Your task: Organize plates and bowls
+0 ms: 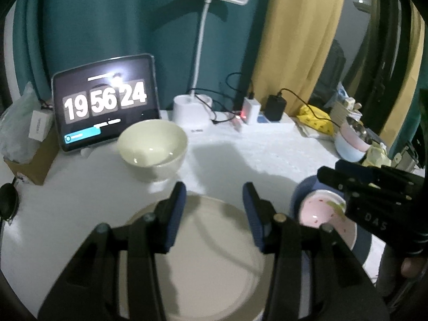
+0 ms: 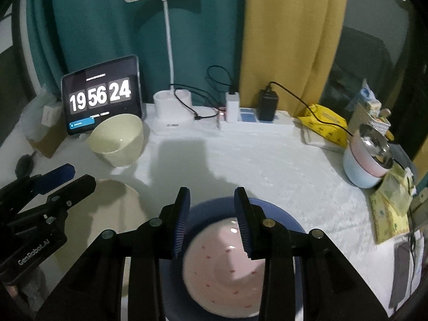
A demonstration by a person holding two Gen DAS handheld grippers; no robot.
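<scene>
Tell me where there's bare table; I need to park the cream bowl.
Bare table lies between the power strip, blue plate and cream bowl. The right edge, around the pastel pot, is crowded.

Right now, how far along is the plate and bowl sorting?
Done: the pink bowl already sits on the blue plate. In hand: nothing; the open left gripper hovers over the cream plate, the open right gripper over the pink bowl. Left: the cream bowl stands alone by the tablet.
</scene>
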